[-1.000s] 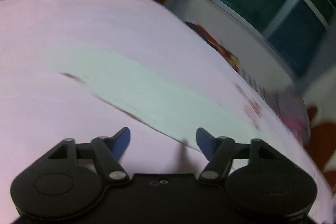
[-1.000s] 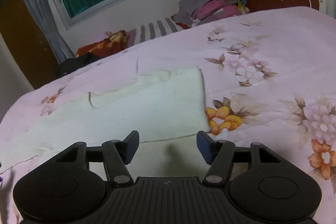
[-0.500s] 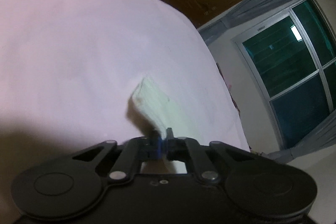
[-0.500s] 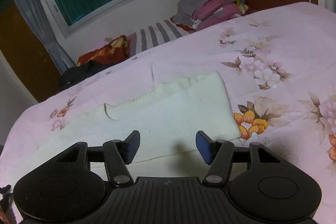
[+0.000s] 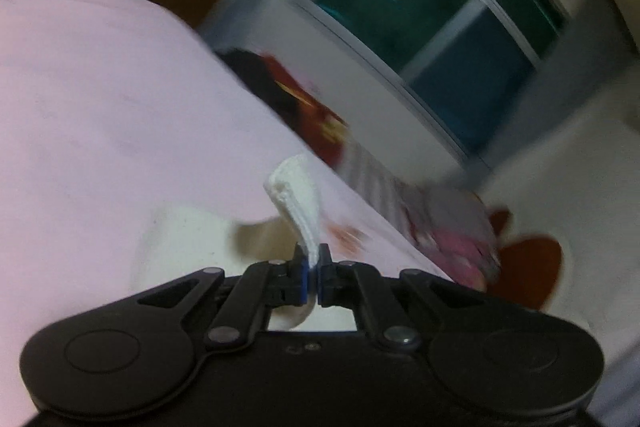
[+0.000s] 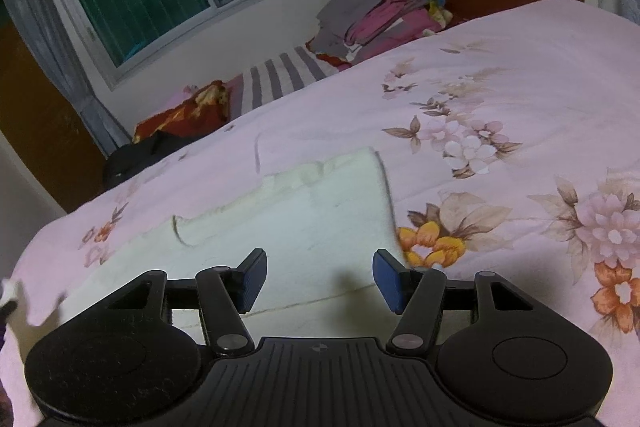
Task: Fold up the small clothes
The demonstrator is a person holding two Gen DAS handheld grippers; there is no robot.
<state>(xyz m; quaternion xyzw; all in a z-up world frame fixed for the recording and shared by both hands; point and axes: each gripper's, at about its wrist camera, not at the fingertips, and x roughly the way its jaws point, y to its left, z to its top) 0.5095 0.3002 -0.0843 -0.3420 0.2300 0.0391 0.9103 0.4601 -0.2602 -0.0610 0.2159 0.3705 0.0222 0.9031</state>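
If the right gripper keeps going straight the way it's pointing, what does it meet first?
Probably the cream cloth lying flat on the pink bedspread. The right gripper is open, angled down over the cloth's near part, with nothing between them; depth is uncertain.

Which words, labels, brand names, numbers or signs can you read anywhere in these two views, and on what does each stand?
None: no readable text in either view.
The black right gripper bears only a small round crosshair mark, no letters.
The cream knitted garment, pink floral bedsheet and pile of folded clothes show no label.
The left wrist view is too blurred to tell.
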